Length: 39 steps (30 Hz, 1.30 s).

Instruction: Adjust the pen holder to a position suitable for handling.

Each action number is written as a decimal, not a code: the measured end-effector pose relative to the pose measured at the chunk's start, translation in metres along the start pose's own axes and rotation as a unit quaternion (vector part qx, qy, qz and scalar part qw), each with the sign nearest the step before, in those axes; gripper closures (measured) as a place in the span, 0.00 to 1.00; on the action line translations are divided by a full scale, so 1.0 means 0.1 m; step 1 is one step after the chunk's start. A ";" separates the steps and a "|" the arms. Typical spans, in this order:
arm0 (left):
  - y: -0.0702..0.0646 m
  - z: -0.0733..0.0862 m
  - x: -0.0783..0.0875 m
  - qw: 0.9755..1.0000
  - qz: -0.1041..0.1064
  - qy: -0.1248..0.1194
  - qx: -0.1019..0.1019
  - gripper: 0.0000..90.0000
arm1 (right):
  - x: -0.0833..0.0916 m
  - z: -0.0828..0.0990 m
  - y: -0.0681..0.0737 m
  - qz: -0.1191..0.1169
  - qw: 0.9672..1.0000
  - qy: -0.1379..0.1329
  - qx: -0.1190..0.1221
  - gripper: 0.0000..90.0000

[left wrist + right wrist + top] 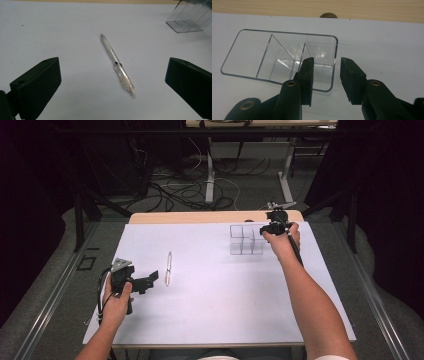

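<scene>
A clear pen (168, 268) lies on the white sheet (225, 305), left of centre. In the left gripper view the pen (117, 65) lies just ahead of the jaws, apart from both. My left gripper (150, 279) rests low on the sheet beside it, open (113, 75) and holding nothing. At the back right stands a clear divided organizer (246, 240). My right gripper (270, 227) is at its right end. In the right gripper view the gripper (327, 62) straddles the organizer's (247, 50) end wall, one jaw inside and one outside. A gap shows on each side of the wall.
The sheet covers a wooden table whose bare edge (215, 216) shows at the back. A small brass fitting (328, 15) sits in that edge behind the organizer. Cables and table legs (210, 185) lie on the floor beyond.
</scene>
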<state>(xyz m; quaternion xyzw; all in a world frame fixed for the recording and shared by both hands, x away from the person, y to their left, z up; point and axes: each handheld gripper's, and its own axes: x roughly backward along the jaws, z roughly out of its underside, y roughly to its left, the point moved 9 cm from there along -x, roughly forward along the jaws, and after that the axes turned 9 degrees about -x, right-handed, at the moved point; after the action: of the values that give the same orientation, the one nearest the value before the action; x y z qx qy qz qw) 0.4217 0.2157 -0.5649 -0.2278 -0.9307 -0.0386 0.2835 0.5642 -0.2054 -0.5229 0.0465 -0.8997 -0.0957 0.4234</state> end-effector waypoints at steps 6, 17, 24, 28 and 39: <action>0.00 0.00 0.00 1.000 0.000 0.002 -0.002 0.00 | -0.08 0.03 -0.05 0.010 1.000 0.016 -0.015 0.75; 0.00 0.00 0.00 1.000 -0.002 0.001 0.003 0.00 | -0.14 0.03 -0.06 0.021 0.999 0.019 -0.032 0.84; 0.01 0.01 0.00 1.000 -0.003 0.002 0.002 0.00 | -0.21 0.07 -0.10 0.033 0.998 0.034 -0.036 0.89; 0.01 0.01 0.00 1.000 -0.003 0.002 0.002 0.00 | -0.22 0.08 -0.11 0.036 0.998 0.039 -0.038 0.92; 0.01 0.01 -0.01 1.000 -0.004 0.002 0.002 0.00 | -0.23 0.09 -0.07 0.060 0.997 0.038 -0.033 0.98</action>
<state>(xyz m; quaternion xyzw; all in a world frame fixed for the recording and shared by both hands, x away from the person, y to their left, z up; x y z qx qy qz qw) 0.4218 0.2162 -0.5661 -0.2232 -0.9312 -0.0380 0.2855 0.5720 -0.2076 -0.5469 -0.0176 -0.8805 -0.0983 0.4634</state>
